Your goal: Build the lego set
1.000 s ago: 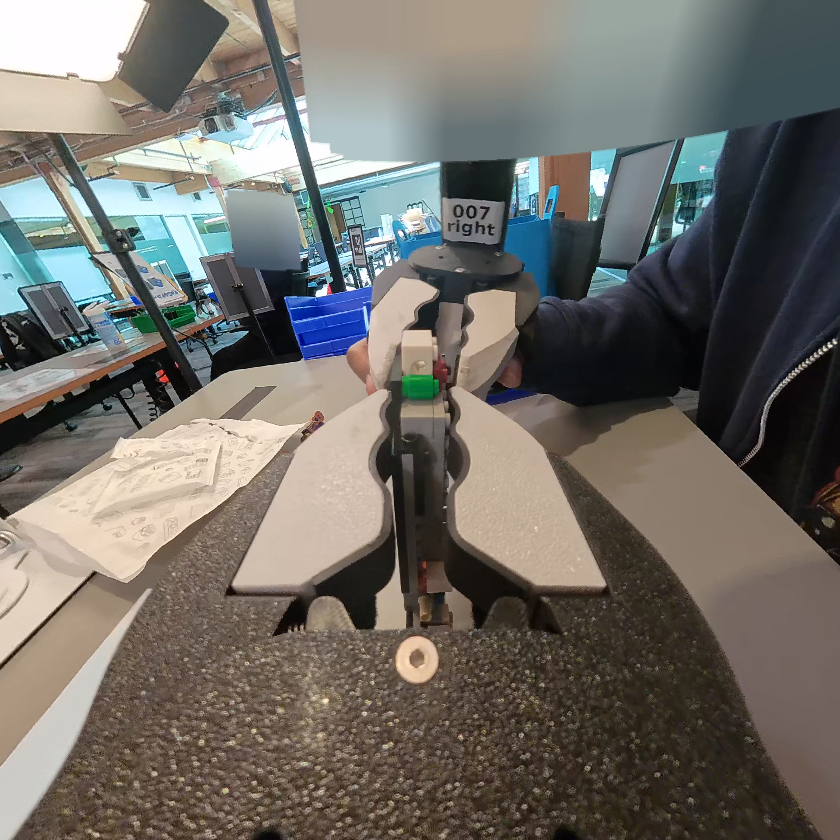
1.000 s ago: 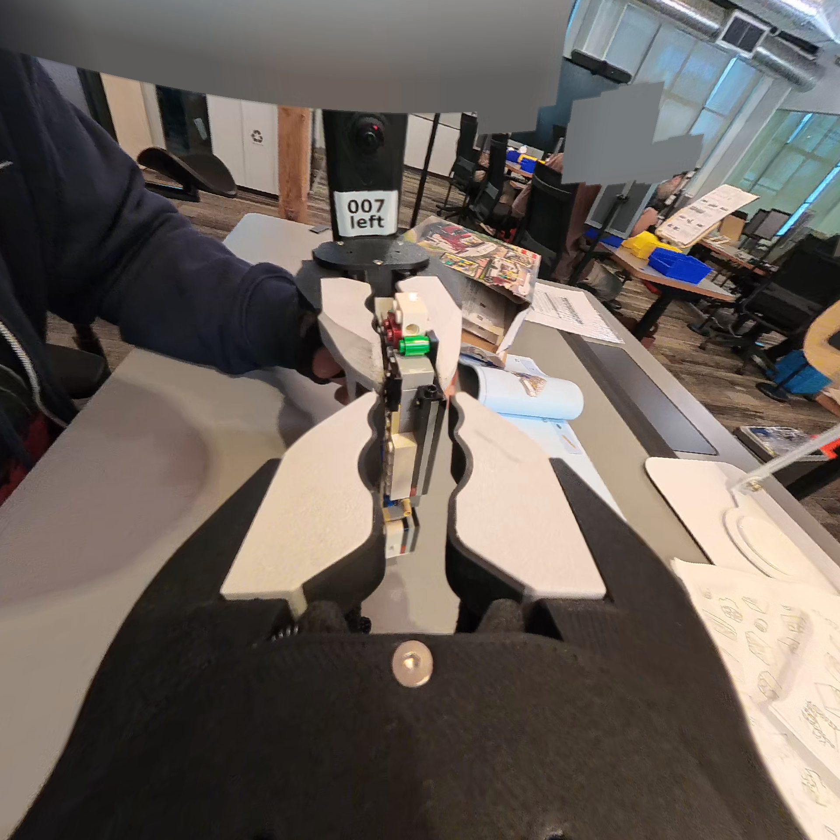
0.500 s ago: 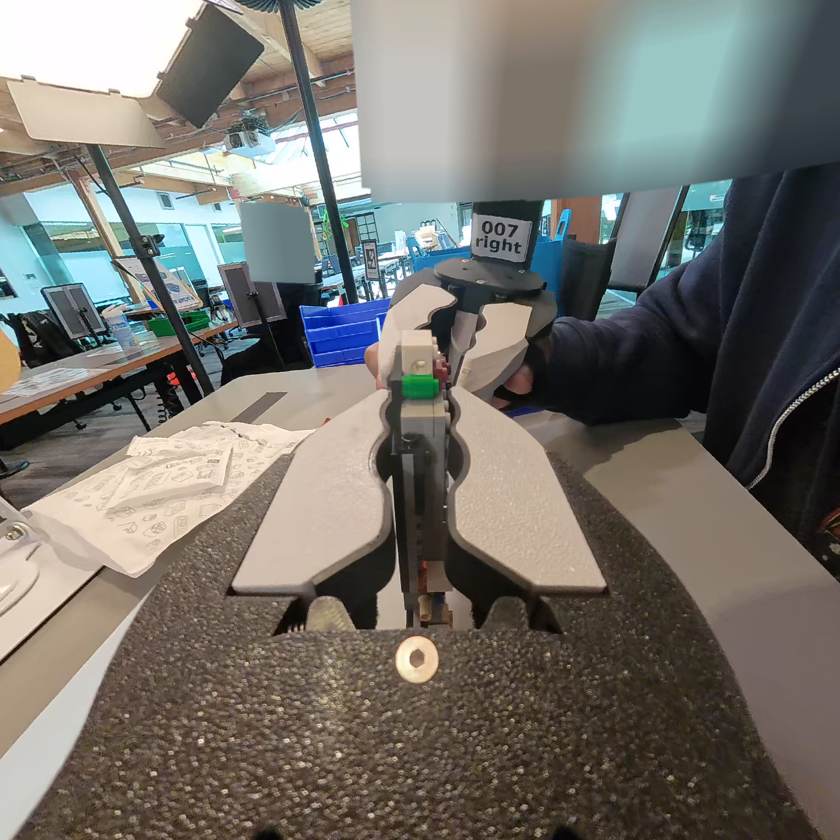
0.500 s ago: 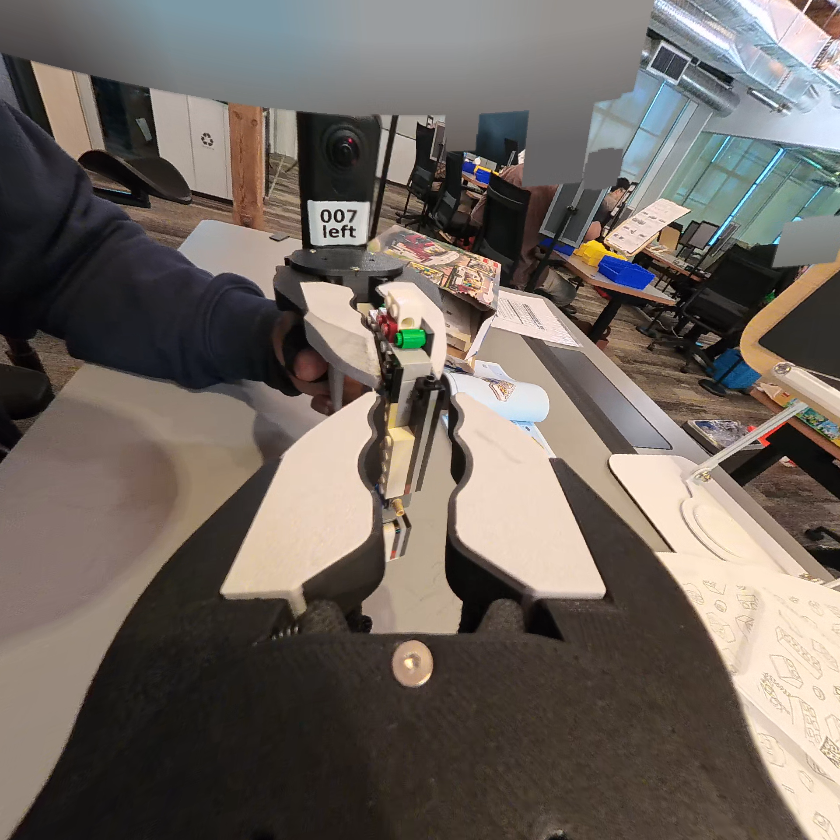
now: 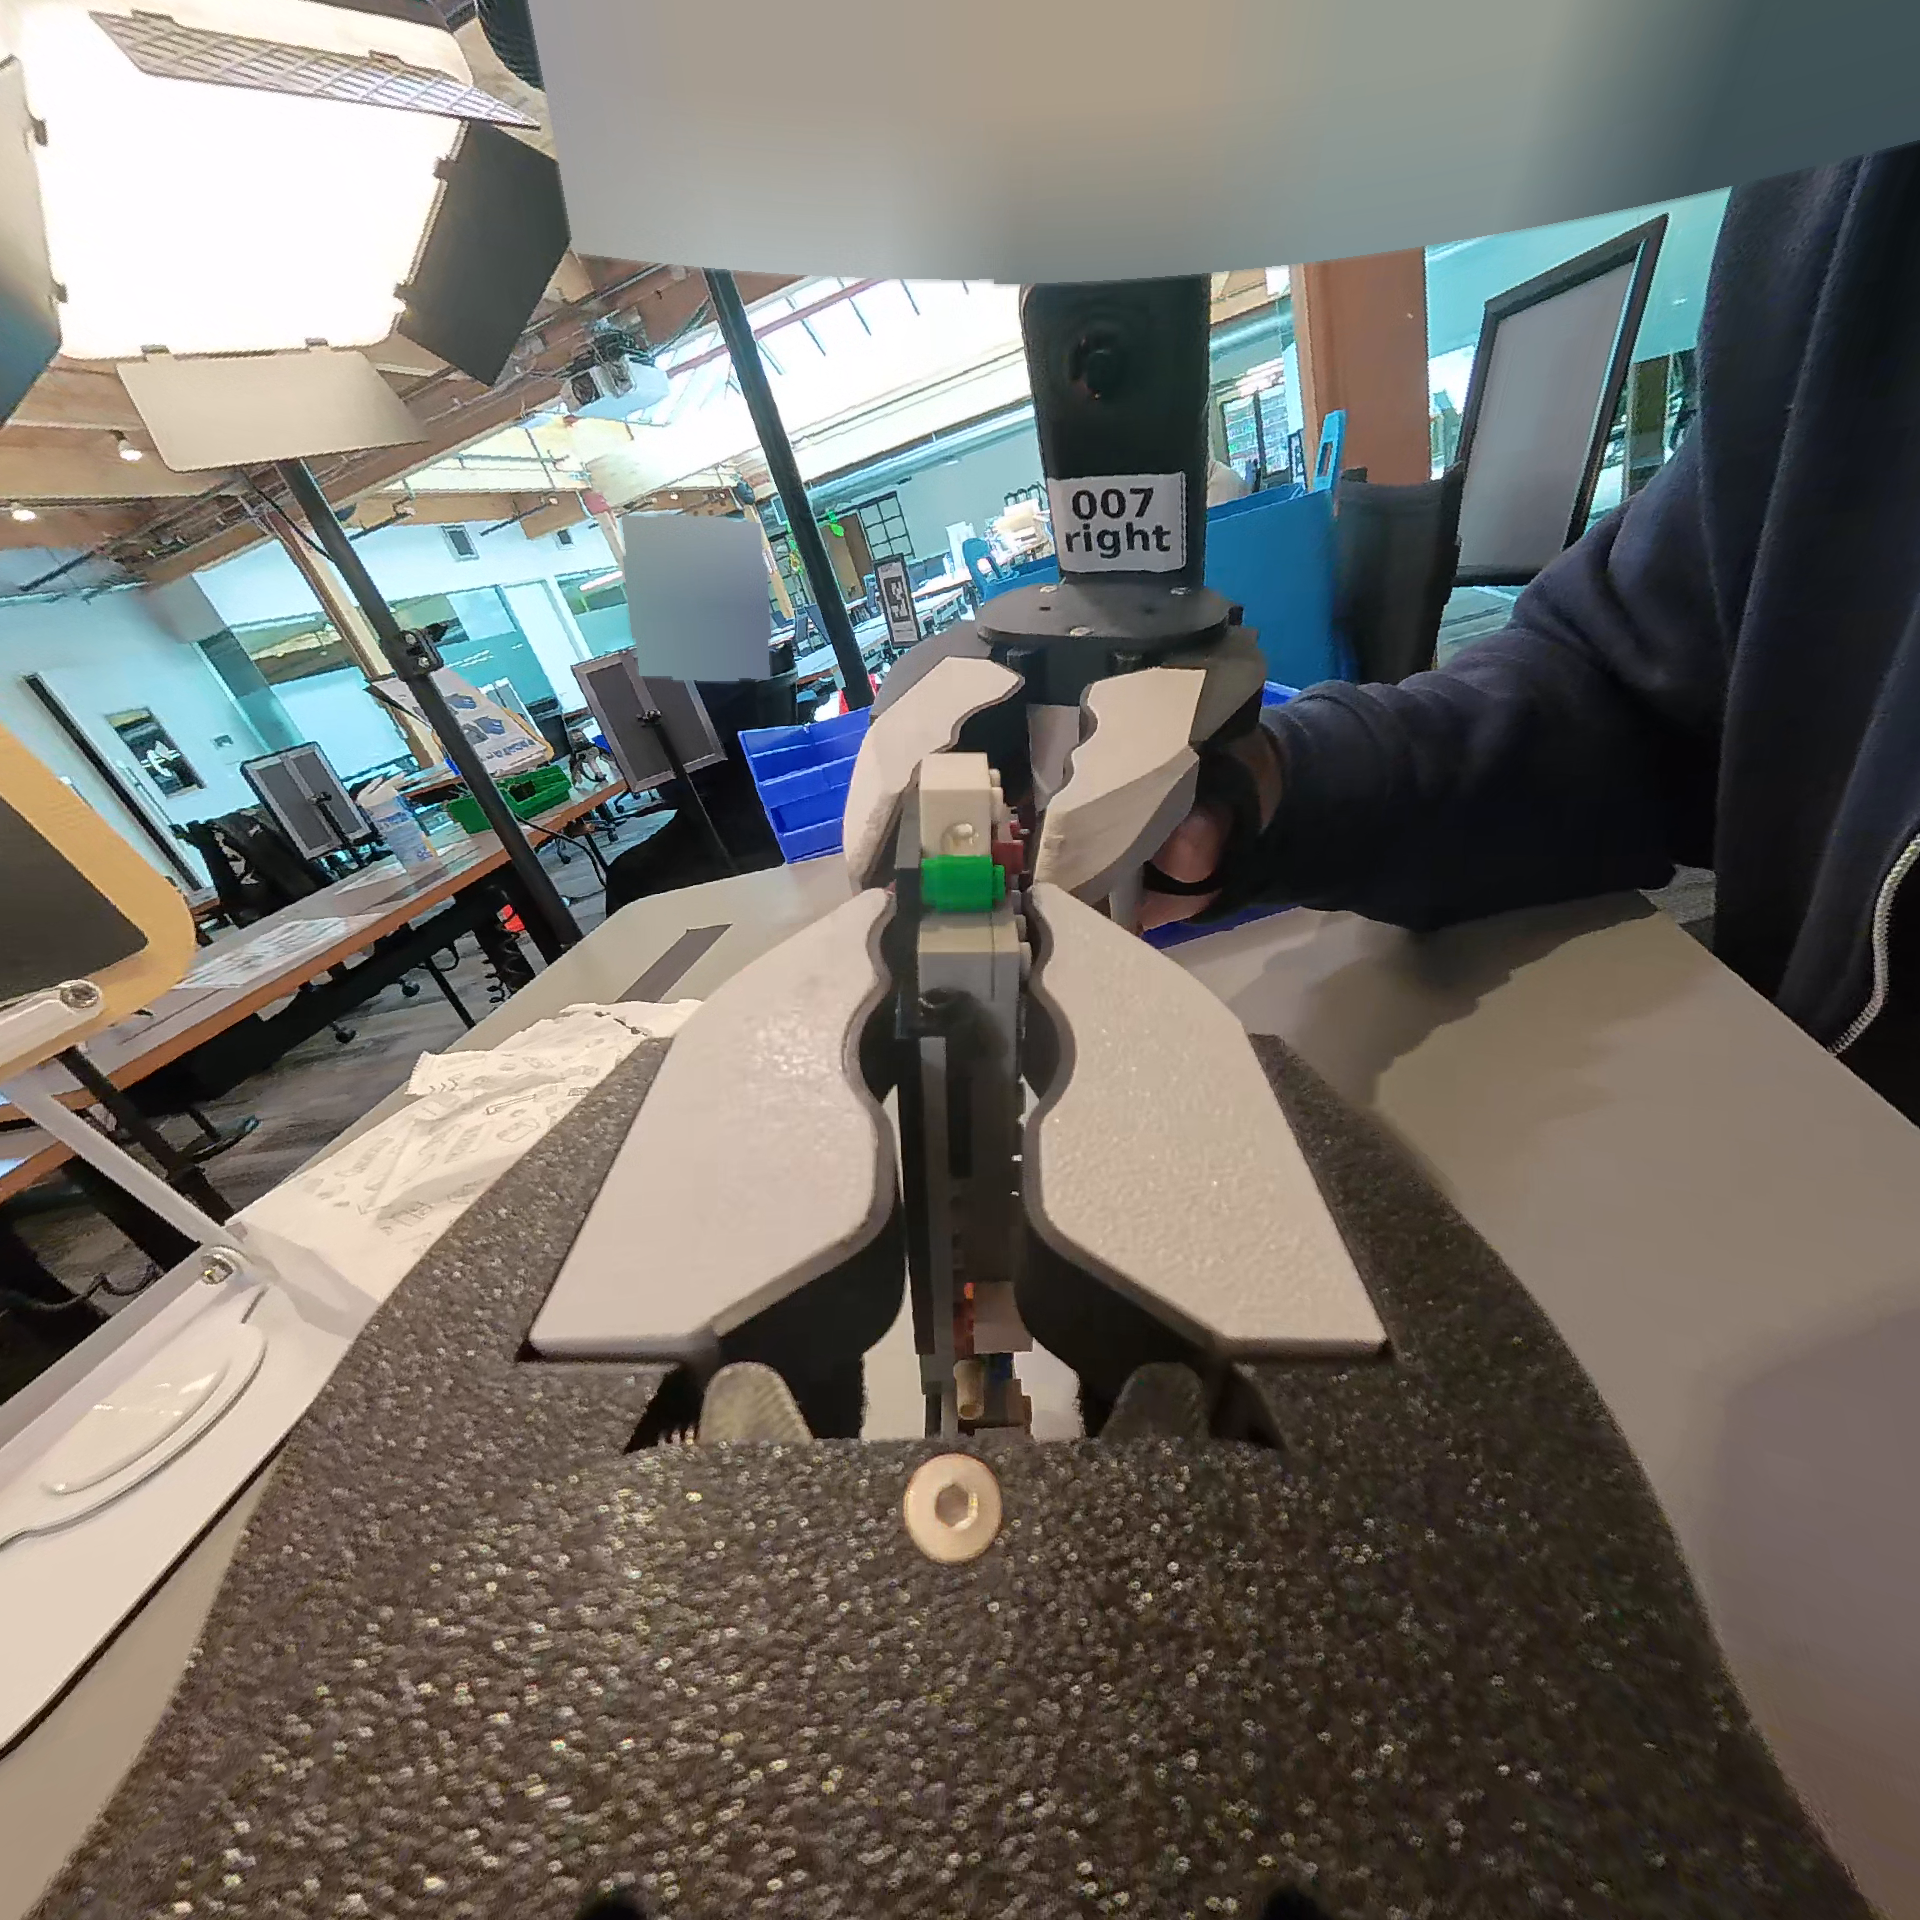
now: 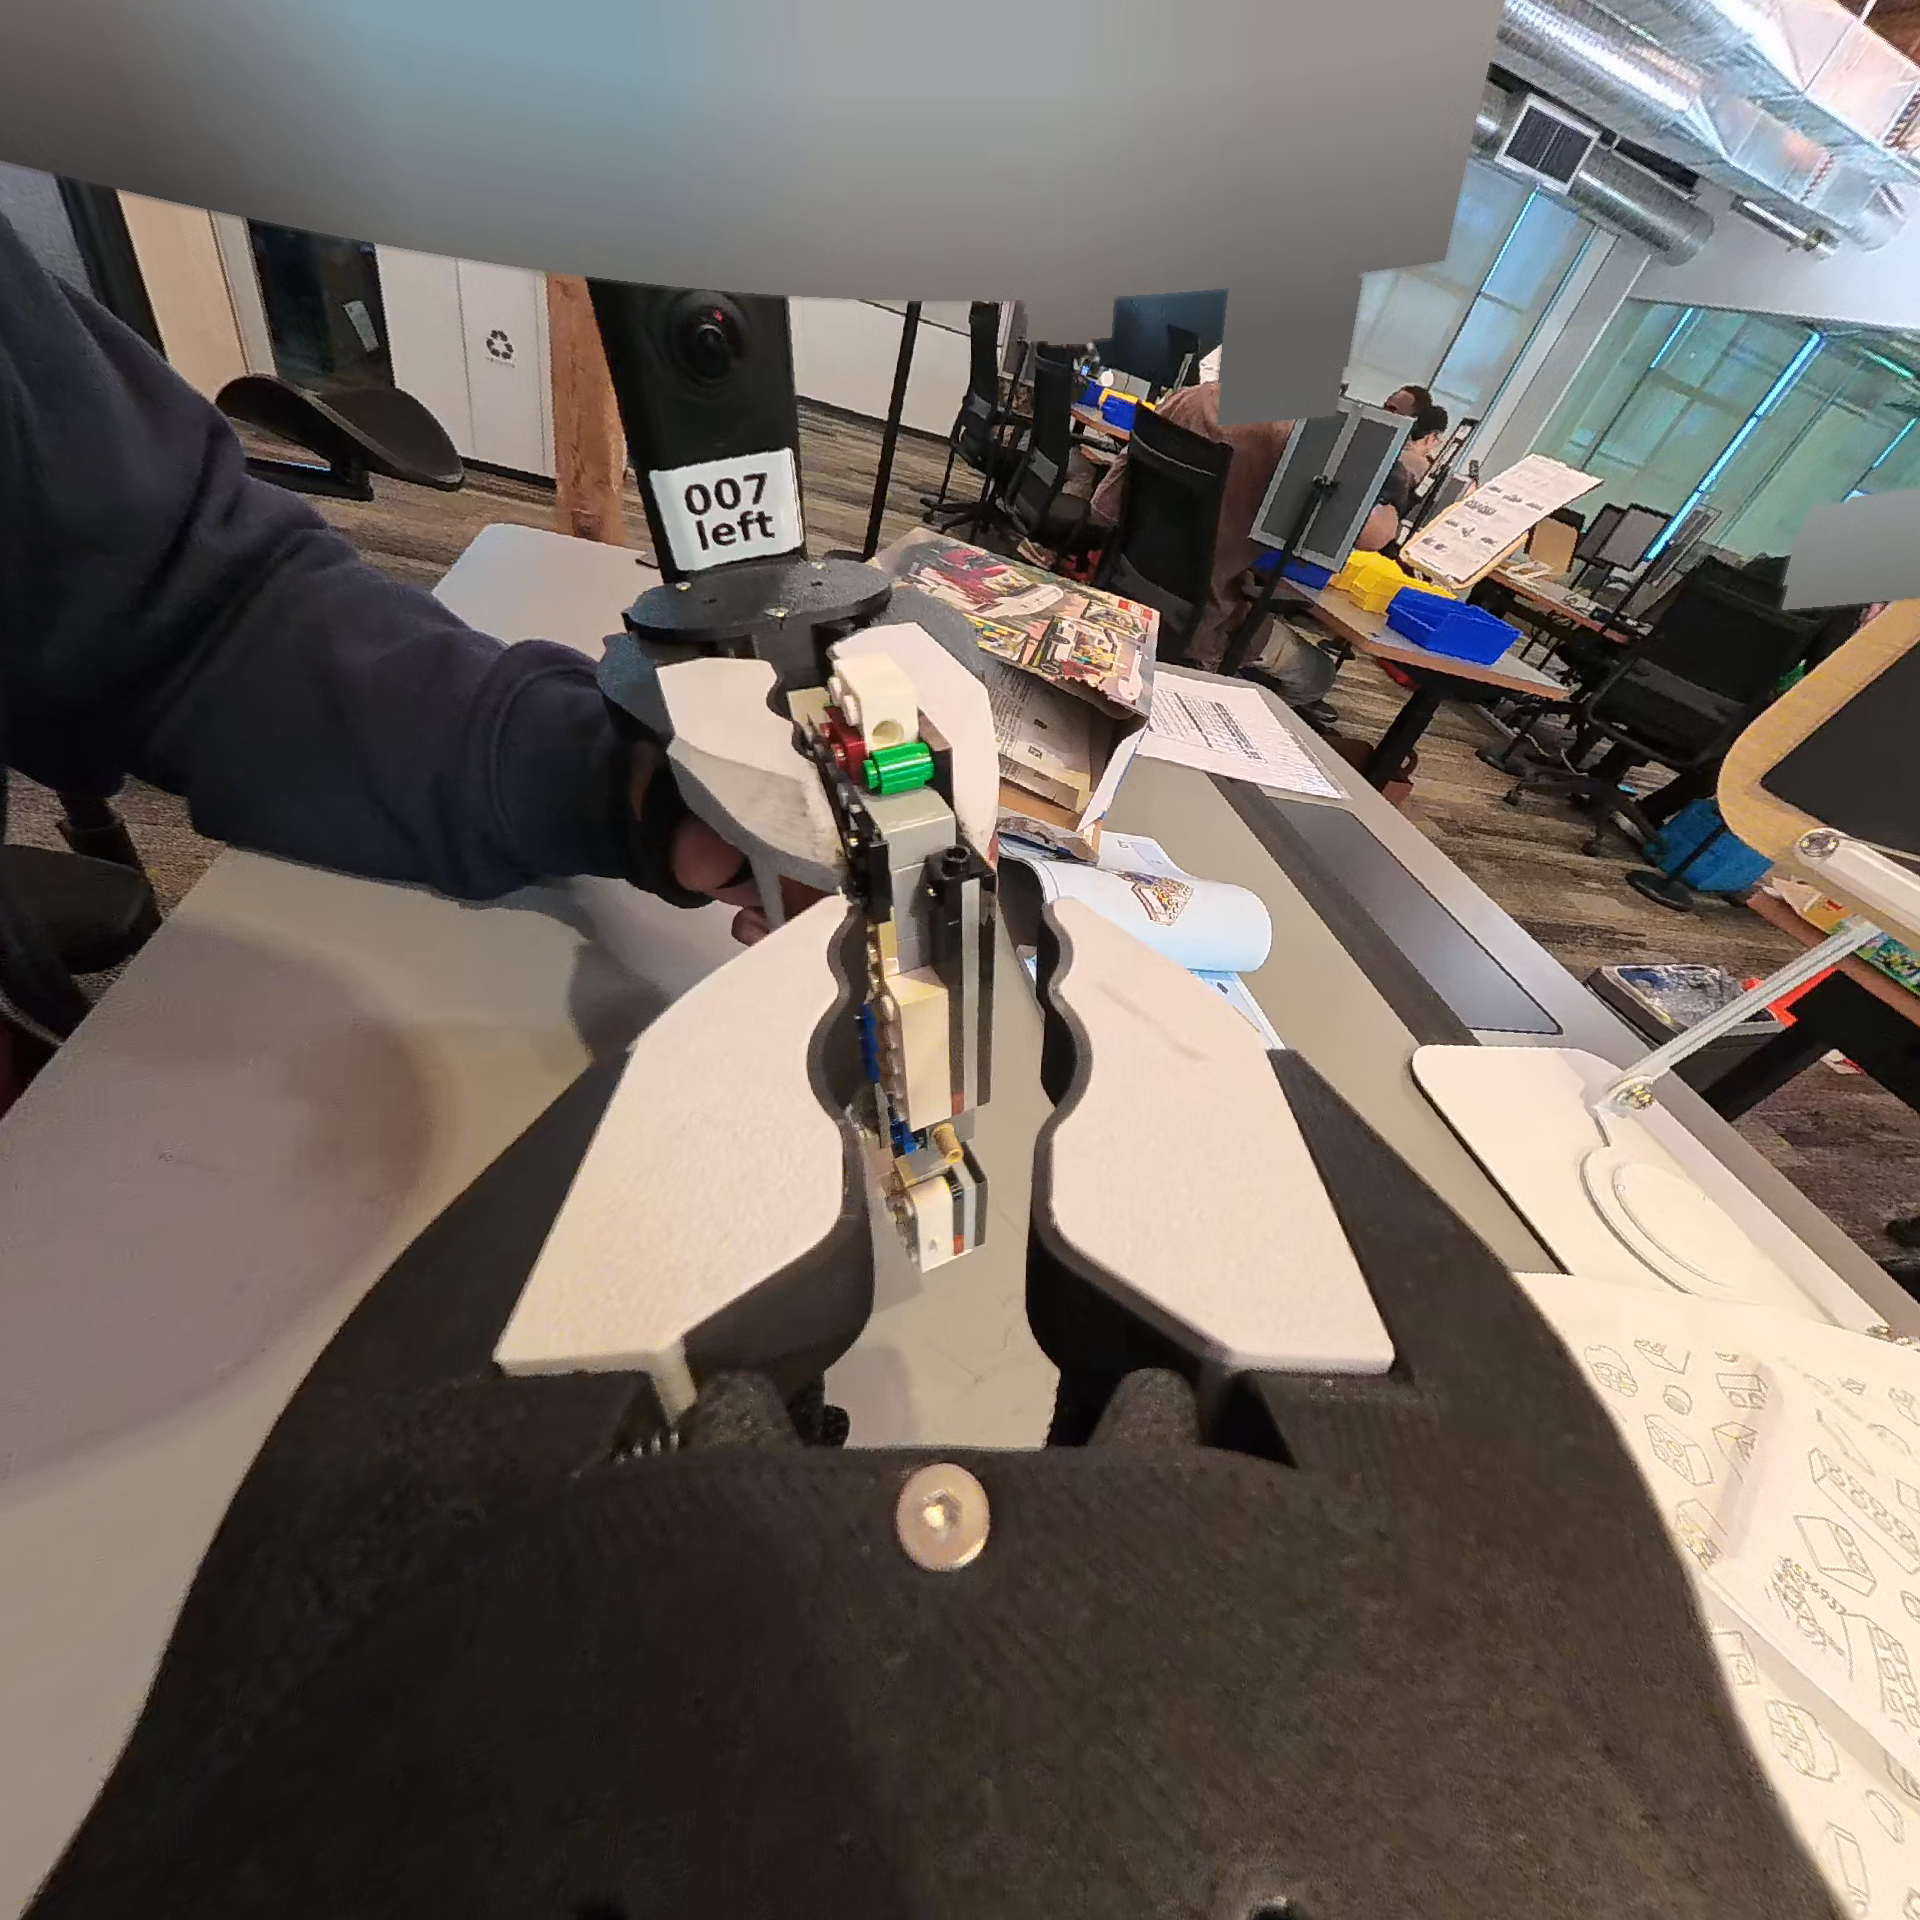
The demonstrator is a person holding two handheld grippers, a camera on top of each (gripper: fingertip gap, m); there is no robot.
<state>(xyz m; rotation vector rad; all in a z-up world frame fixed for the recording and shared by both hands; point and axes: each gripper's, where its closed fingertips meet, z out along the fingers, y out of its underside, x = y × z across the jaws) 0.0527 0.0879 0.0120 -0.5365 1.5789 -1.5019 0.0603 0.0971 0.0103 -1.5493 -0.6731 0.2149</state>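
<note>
A long brick assembly (image 5: 961,966) of grey, black and cream pieces, with a green round stud (image 5: 958,881) near one end, is held above the grey table (image 5: 1507,1143). My left gripper (image 5: 961,914) is shut on it, both pads pressed on its sides. In the right wrist view the left gripper (image 6: 899,831) clamps the assembly's (image 6: 925,997) far end by the green stud (image 6: 896,769). My right gripper (image 6: 945,920) is open around the assembly: its left finger lies against the studs, and a gap shows at its right finger (image 6: 1143,1091). The right gripper (image 5: 977,821) shows spread in the left wrist view.
A printed paper sheet (image 5: 468,1101) lies left on the table, blue bins (image 5: 800,779) behind it. An open booklet (image 6: 1164,914), a printed box (image 6: 1039,634), a white tray (image 6: 1507,1143) and a paper sheet (image 6: 1766,1455) lie to the right. A light stand (image 5: 416,665) stands at the left. Left and right tips are no more than a few centimetres apart.
My right gripper's fingers have opened, and a gap now shows beside the assembly. My left gripper has stayed shut on it. Both grippers have tilted and shifted a little.
</note>
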